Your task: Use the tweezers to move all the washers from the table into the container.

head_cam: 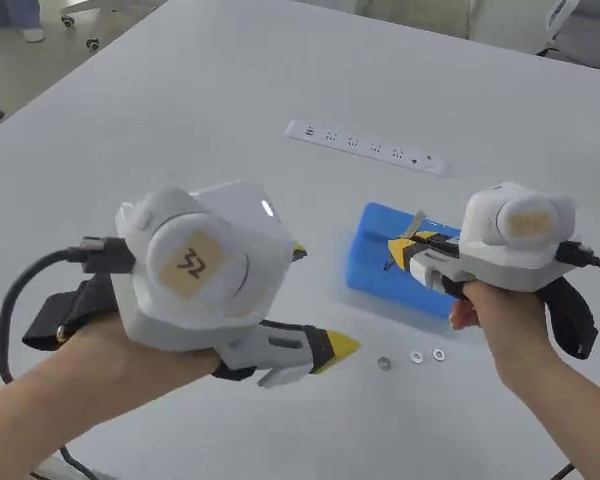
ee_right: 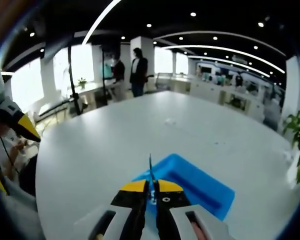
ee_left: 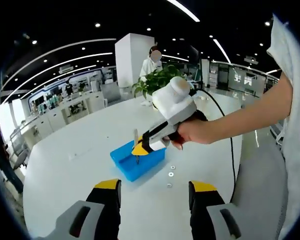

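Here, at the left, the left gripper (ee_left: 155, 189) sits in the person's left hand (head_cam: 105, 350), raised over the white table (head_cam: 230, 100). Its yellow-tipped fingers (ee_left: 107, 186) stand wide apart with nothing between them.

Towards the middle, a blue container (head_cam: 380, 272) rests flat on the table. A white power strip (head_cam: 365, 147) lies well beyond it, farther from the person. Just on the near side of the container, three small washers (head_cam: 416, 356) lie in a short row on the bare table – close together, and close to the container's edge but outside it.

At the right, the right hand (head_cam: 500, 320) holds the right gripper (ee_right: 151, 189) above the container. Its fingers (ee_right: 135, 188) are drawn narrow and clamped on the tweezers (ee_left: 137, 150). In the left gripper view the tweezers stand nearly upright, tips down over the container's inside. Whether the tips carry a washer cannot be told – they are too small to read.
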